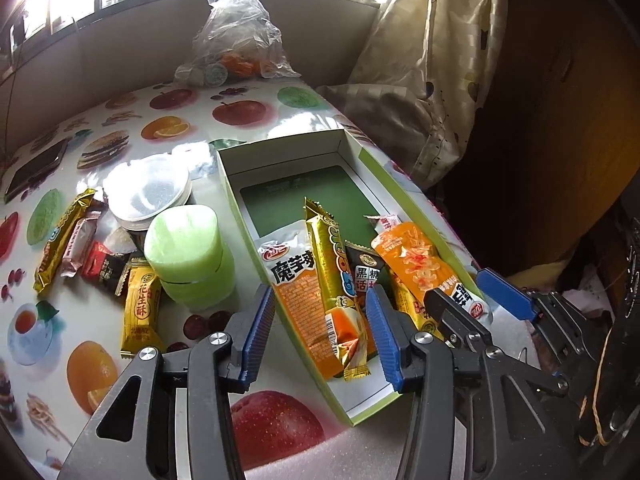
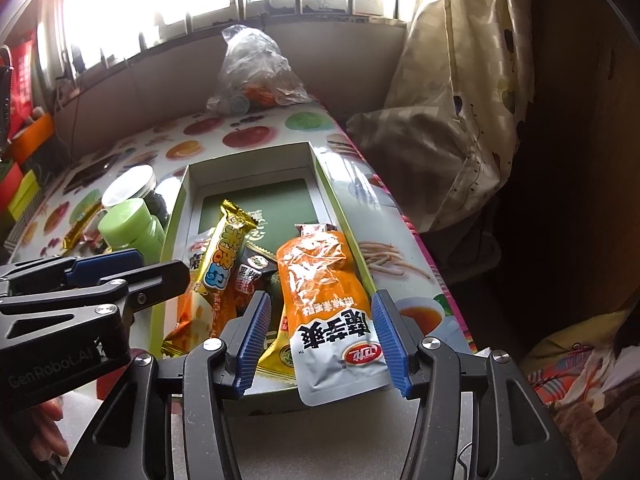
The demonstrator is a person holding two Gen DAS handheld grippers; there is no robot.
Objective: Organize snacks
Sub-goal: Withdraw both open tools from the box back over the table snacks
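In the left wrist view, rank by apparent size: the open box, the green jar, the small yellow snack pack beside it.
1. Open box
2. Green jar
3. Yellow snack pack, though it lies nearer the camera, so the gap with the jar is uncertain.

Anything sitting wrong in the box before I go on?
Yes: the orange-and-white pouch between the right gripper jaws overhangs the near rim of the box, not lying fully inside. The gold bar lies slanted across other packets.

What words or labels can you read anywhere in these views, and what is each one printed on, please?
"魔芋爽": orange-and-white pouch in the box.
"黑糖话": small black packet in the box.
"花生酥": yellow packet on the table.
"GenRobot.AI": body of the left tool, seen from the right wrist.
The gold bar's lettering and all fine print are unreadable.
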